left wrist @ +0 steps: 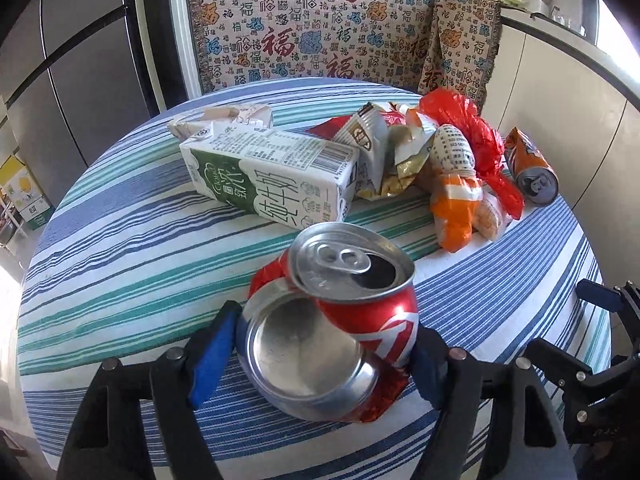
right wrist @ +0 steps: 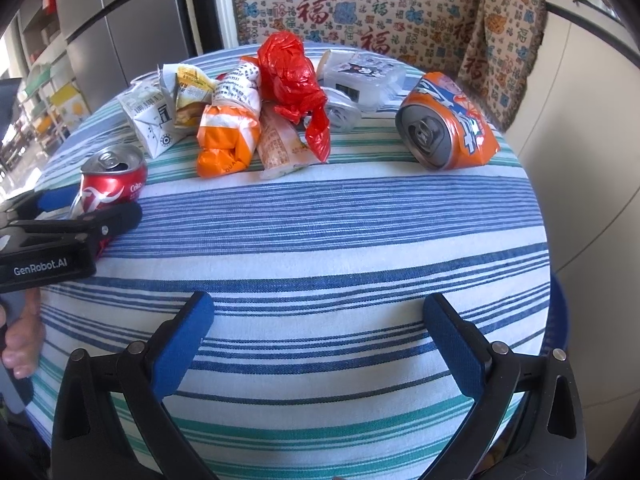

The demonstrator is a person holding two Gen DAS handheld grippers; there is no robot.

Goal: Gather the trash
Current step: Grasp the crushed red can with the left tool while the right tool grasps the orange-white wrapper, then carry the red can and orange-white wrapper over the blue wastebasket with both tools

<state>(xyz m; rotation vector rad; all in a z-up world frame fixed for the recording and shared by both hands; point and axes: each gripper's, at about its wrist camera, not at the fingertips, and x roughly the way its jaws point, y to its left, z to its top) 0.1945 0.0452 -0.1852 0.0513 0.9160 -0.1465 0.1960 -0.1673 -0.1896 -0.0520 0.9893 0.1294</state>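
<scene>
Holding crushed red aluminium cola can (left wrist: pixel 336 344) in left gripper (left wrist: pixel 320 356) jaws | light, thin, dented, slippery; grip its sides gently | right gripper (right wrist: pixel 320 344) jaws open, empty

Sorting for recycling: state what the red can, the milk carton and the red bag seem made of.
Red can: thin aluminium, by its shiny bare base and crumpled wall; held in the left gripper.
Milk carton: coated paperboard, by its printed faces and sharp folds.
Red bag: thin glossy plastic film, crinkled.
</scene>
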